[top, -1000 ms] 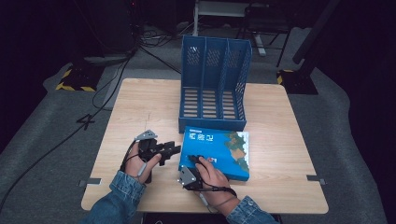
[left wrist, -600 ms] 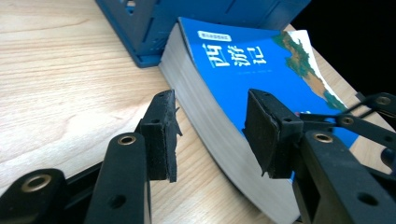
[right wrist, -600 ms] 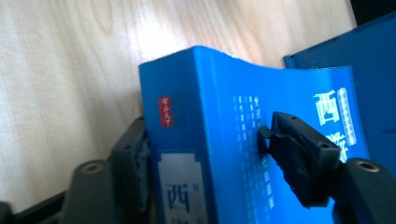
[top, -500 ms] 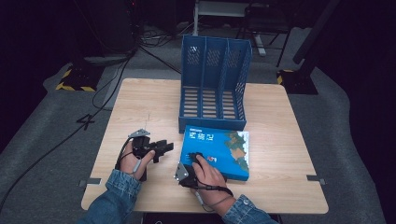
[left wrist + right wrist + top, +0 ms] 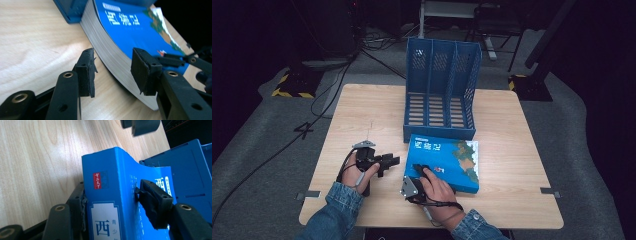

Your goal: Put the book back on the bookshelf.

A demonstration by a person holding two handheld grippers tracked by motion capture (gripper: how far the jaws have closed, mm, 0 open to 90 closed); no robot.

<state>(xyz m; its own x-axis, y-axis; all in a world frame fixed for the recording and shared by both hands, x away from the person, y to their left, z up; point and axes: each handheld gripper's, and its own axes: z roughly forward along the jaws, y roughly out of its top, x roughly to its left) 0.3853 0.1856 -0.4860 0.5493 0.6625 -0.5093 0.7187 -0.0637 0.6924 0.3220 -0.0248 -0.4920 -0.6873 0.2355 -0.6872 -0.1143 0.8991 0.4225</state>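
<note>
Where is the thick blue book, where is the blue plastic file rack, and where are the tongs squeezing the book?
thick blue book (image 5: 452, 155), high view, middle of its front cover.
blue plastic file rack (image 5: 439, 134), high view, its low front wall.
right tongs (image 5: 112, 200), right gripper view, midway between the black tips clamping the book's spine end.

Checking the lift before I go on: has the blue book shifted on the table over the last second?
No. In the high view the blue book lies flat just in front of the file rack, as before, its near end between the right gripper jaws.

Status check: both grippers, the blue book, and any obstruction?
Right gripper clamped on book spine. Left gripper open at page edge. File rack touching book.
</note>
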